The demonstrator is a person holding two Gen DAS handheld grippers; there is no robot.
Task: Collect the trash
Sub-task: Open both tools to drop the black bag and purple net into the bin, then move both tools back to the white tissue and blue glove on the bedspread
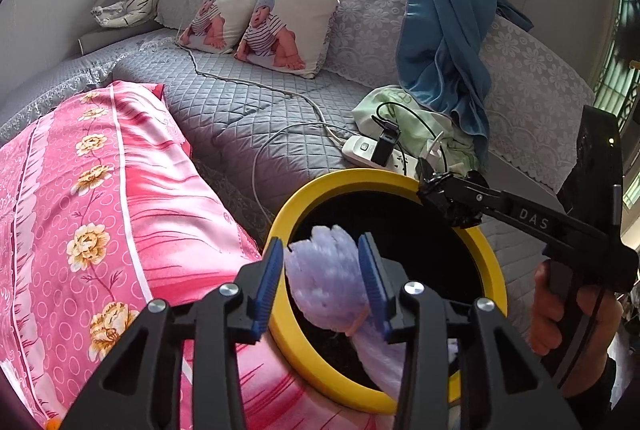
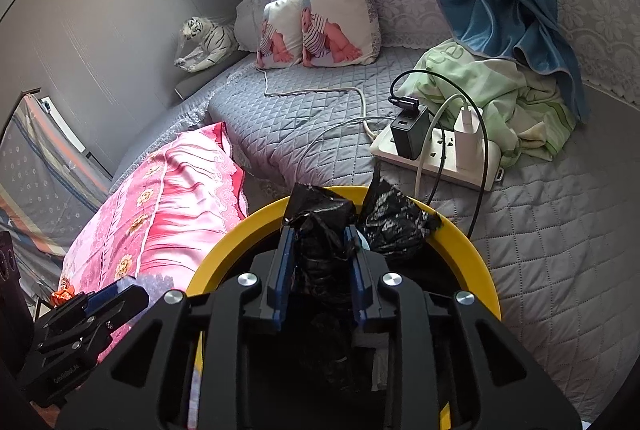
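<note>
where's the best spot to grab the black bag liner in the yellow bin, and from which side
Grip the black bag liner at its bunched top edge, where it stands above the yellow bin rim on the far side. Come from above, angled down over the near rim: that gathered plastic looks narrow enough to pinch, and the right tongs already straddle it there.

I see a yellow rim on the bin, its inside lined by a black bag. My left gripper, black with blue pads, frames a pale lilac crumpled bag. The pink pillow carries cream-and-gold flowers, white rings and red streaks. The bedspread is grey, diamond-quilted. Curtains are blue, the blanket pale green, the power strip white, the toy tiger white with black stripes.
</note>
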